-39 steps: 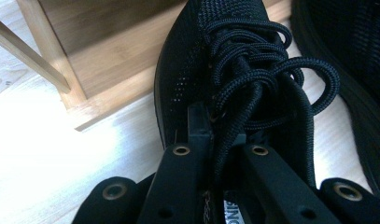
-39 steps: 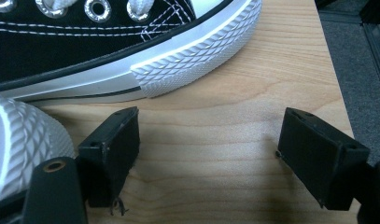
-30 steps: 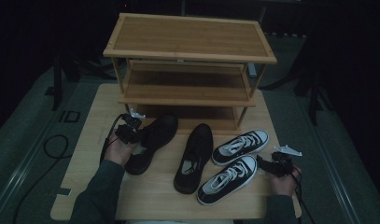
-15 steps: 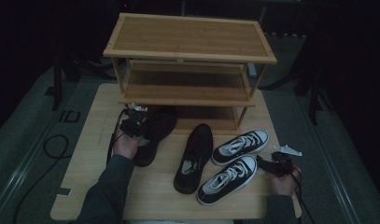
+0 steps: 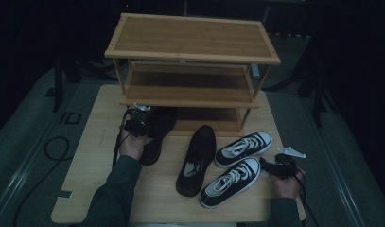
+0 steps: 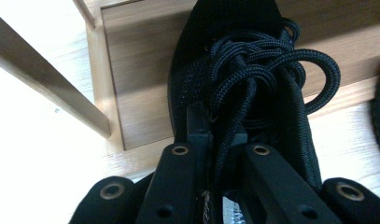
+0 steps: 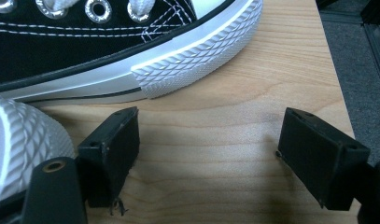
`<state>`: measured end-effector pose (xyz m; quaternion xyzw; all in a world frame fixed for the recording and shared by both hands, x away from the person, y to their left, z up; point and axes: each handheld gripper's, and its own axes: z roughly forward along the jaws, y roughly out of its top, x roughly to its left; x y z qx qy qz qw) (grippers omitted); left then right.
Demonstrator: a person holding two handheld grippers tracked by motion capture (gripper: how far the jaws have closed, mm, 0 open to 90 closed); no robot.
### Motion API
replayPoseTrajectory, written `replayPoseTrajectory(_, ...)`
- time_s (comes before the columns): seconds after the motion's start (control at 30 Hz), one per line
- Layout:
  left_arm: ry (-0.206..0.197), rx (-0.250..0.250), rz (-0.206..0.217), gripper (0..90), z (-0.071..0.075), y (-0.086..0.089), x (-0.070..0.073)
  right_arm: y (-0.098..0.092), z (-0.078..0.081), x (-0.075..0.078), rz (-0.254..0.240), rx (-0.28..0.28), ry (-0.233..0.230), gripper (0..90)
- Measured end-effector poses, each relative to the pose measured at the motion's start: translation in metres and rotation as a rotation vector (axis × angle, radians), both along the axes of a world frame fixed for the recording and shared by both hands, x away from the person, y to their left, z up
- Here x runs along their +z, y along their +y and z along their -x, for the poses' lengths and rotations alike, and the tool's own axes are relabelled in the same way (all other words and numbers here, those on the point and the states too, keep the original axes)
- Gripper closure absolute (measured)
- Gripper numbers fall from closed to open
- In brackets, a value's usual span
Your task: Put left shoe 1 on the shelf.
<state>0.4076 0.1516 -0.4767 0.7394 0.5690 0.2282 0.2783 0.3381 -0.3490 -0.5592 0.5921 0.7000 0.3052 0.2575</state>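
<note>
Black lace-up shoe (image 6: 234, 60), pinched by my left gripper (image 6: 219, 140), is entering the wooden rack's bottom shelf (image 6: 136, 79) (three shoes wait); right gripper (image 7: 206, 144) spread.

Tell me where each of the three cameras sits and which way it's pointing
High view: above the person's side, facing forward and down on the table, shoe rack, four shoes, both forearms.
Left gripper view: rides the left gripper, facing the black lace-up shoe it clamps, toe at the rack's bottom shelf.
Right gripper view: rides the right gripper, jaws open, facing the sneakers' soles.
Shared: high and left views both show that black shoe.
</note>
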Motion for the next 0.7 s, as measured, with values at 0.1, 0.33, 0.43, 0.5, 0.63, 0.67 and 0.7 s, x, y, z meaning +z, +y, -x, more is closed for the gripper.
replayPoseTrajectory(0.1, -0.001, -0.013, -0.002, 84.8, 0.000, 0.000, 0.000, 0.000, 0.000, 0.000, 0.000, 0.000, 0.000, 20.5)
replayPoseTrajectory(0.33, 0.009, -0.047, 0.004, 69.3, 0.003, 0.005, 0.003, 0.000, 0.000, 0.000, 0.001, 0.000, 0.000, 20.5)
replayPoseTrajectory(0.43, 0.011, -0.063, 0.007, 65.8, 0.005, 0.007, 0.005, 0.000, 0.000, 0.000, 0.000, 0.000, 0.000, 20.5)
replayPoseTrajectory(0.5, 0.019, -0.079, 0.008, 64.3, 0.008, 0.008, 0.007, 0.000, 0.000, 0.000, 0.000, 0.000, 0.000, 20.5)
replayPoseTrajectory(0.63, 0.032, -0.100, 0.008, 61.8, 0.014, 0.009, 0.010, 0.000, 0.000, 0.000, 0.000, 0.000, 0.000, 20.5)
replayPoseTrajectory(0.67, 0.030, -0.102, 0.012, 61.7, 0.015, 0.010, 0.010, 0.000, 0.000, 0.000, 0.001, 0.000, 0.000, 20.5)
replayPoseTrajectory(0.7, 0.030, -0.102, 0.012, 61.4, 0.015, 0.010, 0.010, 0.000, 0.000, 0.000, 0.001, 0.000, 0.000, 20.5)
